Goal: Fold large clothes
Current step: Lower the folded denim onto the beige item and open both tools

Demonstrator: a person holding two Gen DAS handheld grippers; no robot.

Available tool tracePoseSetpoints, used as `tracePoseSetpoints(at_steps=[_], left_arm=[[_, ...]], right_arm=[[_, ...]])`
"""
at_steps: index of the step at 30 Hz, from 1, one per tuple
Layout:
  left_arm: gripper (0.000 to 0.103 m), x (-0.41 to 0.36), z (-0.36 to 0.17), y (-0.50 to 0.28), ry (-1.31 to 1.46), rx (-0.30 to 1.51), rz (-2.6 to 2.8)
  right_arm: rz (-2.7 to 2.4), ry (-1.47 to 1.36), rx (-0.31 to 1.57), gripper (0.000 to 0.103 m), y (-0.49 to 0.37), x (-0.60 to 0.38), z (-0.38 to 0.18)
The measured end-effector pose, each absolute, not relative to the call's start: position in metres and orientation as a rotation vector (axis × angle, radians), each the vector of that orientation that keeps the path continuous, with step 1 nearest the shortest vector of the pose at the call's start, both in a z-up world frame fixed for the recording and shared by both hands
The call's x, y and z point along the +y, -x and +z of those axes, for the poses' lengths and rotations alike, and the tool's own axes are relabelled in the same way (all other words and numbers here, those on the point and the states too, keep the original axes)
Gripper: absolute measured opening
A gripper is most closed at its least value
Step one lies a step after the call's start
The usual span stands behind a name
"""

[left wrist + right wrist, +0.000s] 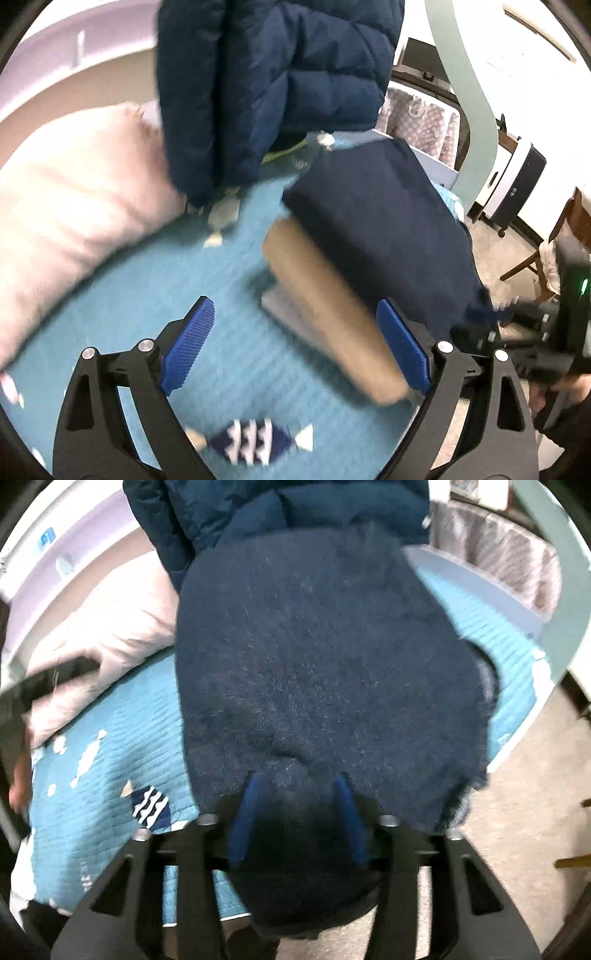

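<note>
Teal quilted bedding point(155, 280) printed with small fish covers the bed on which everything rests. On it, a dark navy knit garment point(325, 657) fills the centre of the right wrist view, draped from about 12 o'clock down to 6 o'clock, its lower edge bunched between the blue pads of the right gripper point(299, 812). Those pads stand only partly closed, with dark fabric packed between them, so the right gripper is pinching the garment. In the left wrist view the same garment point(384, 229) lies folded at about 2 o'clock, atop a tan folded piece point(325, 302) that runs toward 5 o'clock and touches the inner face of one blue pad. The left gripper point(295, 347) is spread wide above the bedding and holds nothing; its right pad sits just beside the tan piece. A quilted navy puffer jacket point(266, 81) hangs at 12 o'clock, with a pale pink pillow point(74, 192) at 9 o'clock. Both views are motion-blurred. A patterned grey basket point(421, 122) stands beyond the bed's edge at 1 o'clock.
</note>
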State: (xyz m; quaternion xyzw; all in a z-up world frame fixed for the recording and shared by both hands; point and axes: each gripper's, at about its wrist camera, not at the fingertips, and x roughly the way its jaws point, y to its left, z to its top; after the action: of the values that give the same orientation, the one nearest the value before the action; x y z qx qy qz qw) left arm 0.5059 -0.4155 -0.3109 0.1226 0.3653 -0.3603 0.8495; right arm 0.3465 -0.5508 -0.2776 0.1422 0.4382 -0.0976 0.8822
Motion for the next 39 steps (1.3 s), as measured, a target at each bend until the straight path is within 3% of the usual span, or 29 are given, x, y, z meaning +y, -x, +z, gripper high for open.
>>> tracePoseSetpoints(at_steps=[11, 23, 39], left_arm=[[0.092, -0.329, -0.318, -0.44, -0.138, 0.827, -0.736], [0.098, -0.242, -0.298, -0.388, -0.05, 0.747, -0.716], [0.098, -0.159, -0.258, -0.283, -0.047, 0.637, -0.563]], right_arm=[[-0.352, -0.107, 0.786, 0.081, -0.303, -0.432, -0.24], [-0.358, -0.002, 0.756, 0.083, -0.286, -0.353, -0.213], [-0.282, 0.039, 0.709, 0.086, -0.22, -0.276, -0.18]])
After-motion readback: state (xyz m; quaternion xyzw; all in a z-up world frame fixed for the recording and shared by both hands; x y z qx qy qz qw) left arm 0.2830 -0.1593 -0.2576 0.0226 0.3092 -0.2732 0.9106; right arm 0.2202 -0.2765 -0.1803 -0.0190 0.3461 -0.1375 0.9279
